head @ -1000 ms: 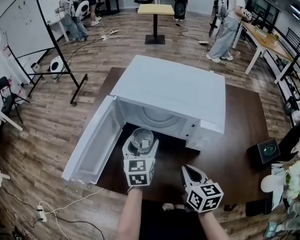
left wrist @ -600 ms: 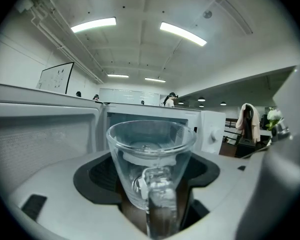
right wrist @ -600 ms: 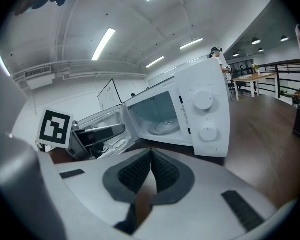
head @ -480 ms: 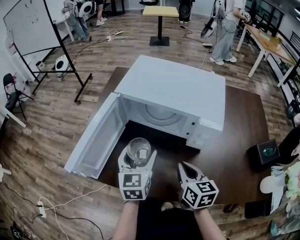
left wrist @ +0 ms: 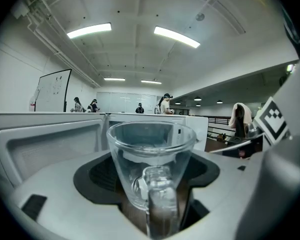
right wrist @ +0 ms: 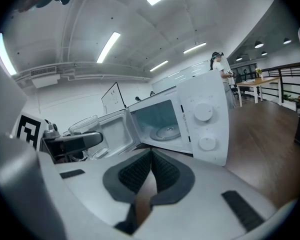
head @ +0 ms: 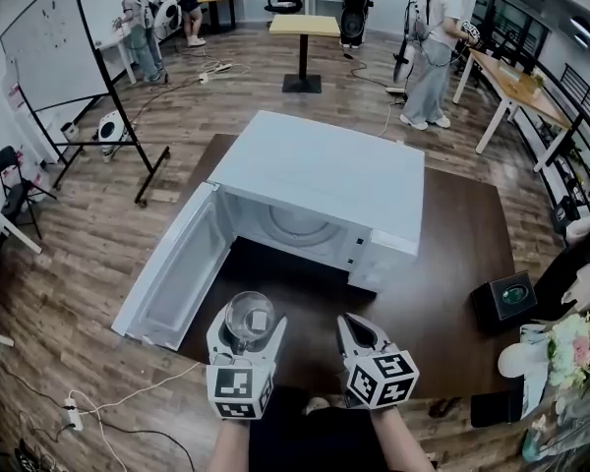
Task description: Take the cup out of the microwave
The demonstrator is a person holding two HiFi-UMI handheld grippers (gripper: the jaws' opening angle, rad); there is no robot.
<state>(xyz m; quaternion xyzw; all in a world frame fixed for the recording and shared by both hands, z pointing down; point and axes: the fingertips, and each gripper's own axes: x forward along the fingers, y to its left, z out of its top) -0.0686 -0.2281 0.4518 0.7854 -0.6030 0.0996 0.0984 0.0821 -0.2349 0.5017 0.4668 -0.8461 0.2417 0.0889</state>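
A clear glass cup (head: 247, 320) with a handle sits between the jaws of my left gripper (head: 246, 324), which is shut on it, held above the dark table in front of the white microwave (head: 320, 180). In the left gripper view the cup (left wrist: 151, 169) stands upright, handle toward the camera, between the two grey jaws. The microwave door (head: 172, 268) hangs open to the left and the cavity with its glass turntable (head: 297, 222) holds nothing else. My right gripper (head: 352, 330) is shut with nothing in it, just right of the left one; in its own view the pads (right wrist: 150, 170) touch.
The microwave (right wrist: 190, 116) stands on a dark brown table (head: 452, 264). A small black box (head: 509, 298) sits at the table's right edge, with flowers (head: 570, 347) beyond it. A whiteboard (head: 44, 57) stands at the left; people work at desks at the back.
My left gripper has drawn back toward me with the cup, from just in front of the microwave's opening to over the table's near part. The right gripper has hardly moved.
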